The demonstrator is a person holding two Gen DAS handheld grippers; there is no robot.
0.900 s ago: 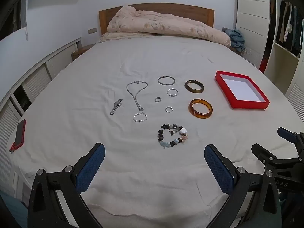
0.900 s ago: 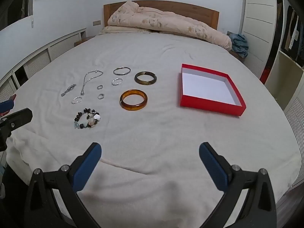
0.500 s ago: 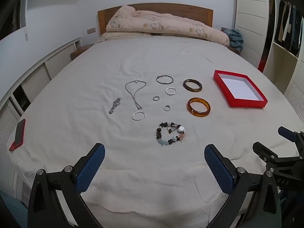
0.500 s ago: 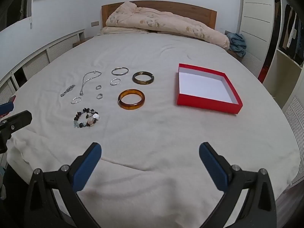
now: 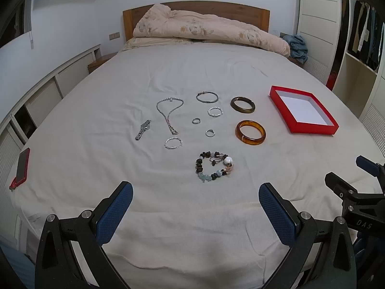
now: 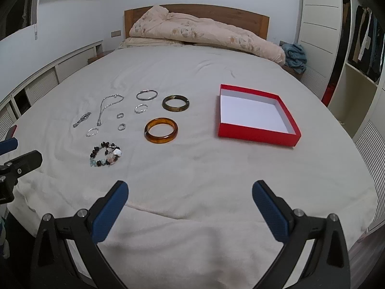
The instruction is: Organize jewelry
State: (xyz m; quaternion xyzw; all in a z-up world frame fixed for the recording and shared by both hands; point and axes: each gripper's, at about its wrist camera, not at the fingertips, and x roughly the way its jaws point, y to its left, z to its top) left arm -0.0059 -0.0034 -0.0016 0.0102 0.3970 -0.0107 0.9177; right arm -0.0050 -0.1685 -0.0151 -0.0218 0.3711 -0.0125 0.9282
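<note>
Both tools are hovering wide apart over the near edge of the bed [image 5: 120, 84], gripping nothing: the left tool [image 5: 195, 201] toward the near left corner, the right tool [image 6: 190, 196] toward the near right. Just ahead of the left tool, a beaded bracelet [image 5: 214, 166] is lying on the sheet. Beyond it, an amber bangle [image 6: 161, 133], a dark bangle [image 6: 175, 103], a silver necklace [image 5: 169, 113], a watch [image 5: 143, 129] and several small silver rings and bracelets are sitting mid-bed. An open red box [image 6: 257, 114] is resting toward the right edge, well apart from the jewelry.
</note>
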